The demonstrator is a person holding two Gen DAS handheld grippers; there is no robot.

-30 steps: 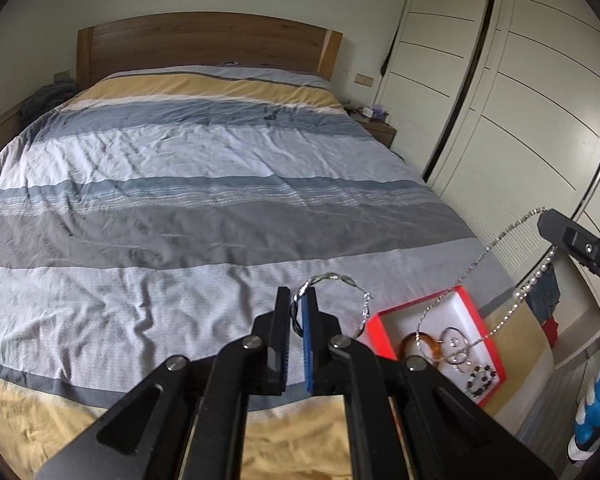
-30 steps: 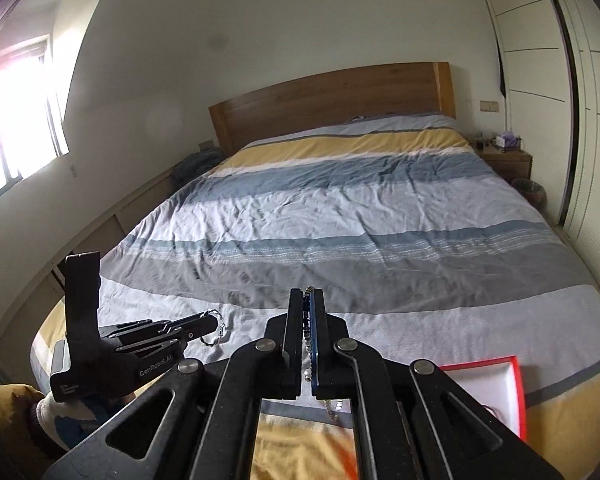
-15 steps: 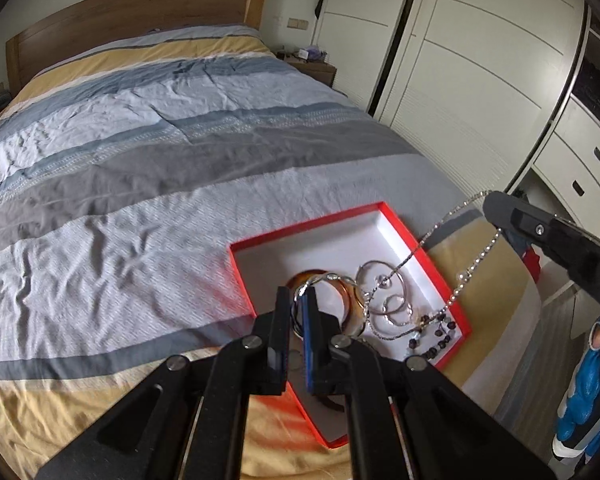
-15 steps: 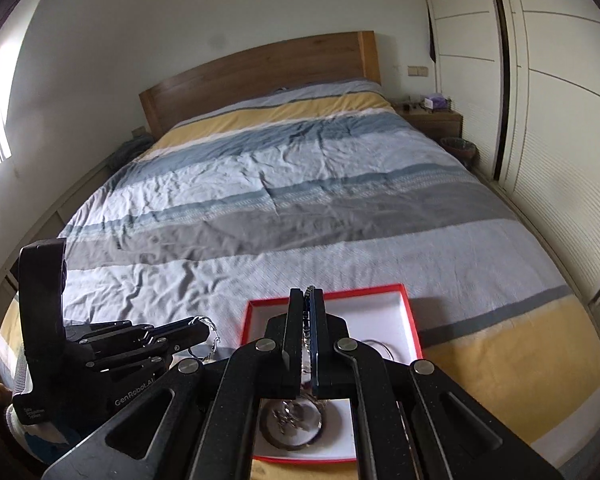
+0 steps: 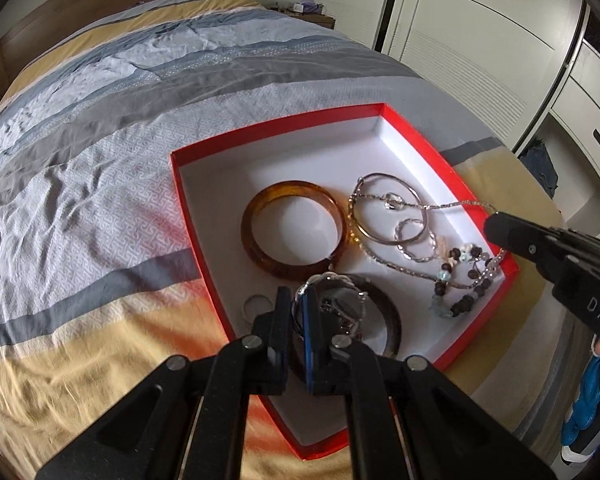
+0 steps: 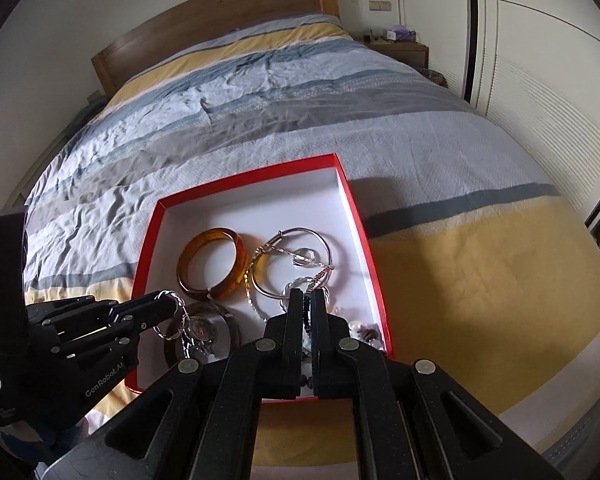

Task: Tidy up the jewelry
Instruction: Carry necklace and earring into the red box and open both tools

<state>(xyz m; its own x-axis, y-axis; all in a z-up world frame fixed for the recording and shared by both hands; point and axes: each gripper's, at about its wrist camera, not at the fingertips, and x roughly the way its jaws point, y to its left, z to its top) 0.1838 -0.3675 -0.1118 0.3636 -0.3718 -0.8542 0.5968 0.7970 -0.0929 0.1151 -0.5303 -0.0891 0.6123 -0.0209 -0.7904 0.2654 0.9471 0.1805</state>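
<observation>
Because both pieces are bound for the red-rimmed white cardboard box (image 5: 416,136) on the striped bed (image 5: 100,128), each claw hangs over it. The left claw (image 5: 298,300) is clamped on a twisted silver bangle (image 5: 328,278). The right claw (image 6: 307,300) pinches a thin silver chain (image 5: 452,205), whose slack already trails inside.

Soft, even daylight fills both views, bright on the white floor of the red box (image 5: 416,136) and on the wardrobe doors (image 5: 480,52). The box walls throw a red glow on the bed cover (image 5: 100,184) at its left (strongest in the left wrist view). Shadows are faint and soft-edged. Fisheye bending curves the bed and wardrobe lines, and the corners fall to black. The near black claw arms look slightly soft.
</observation>
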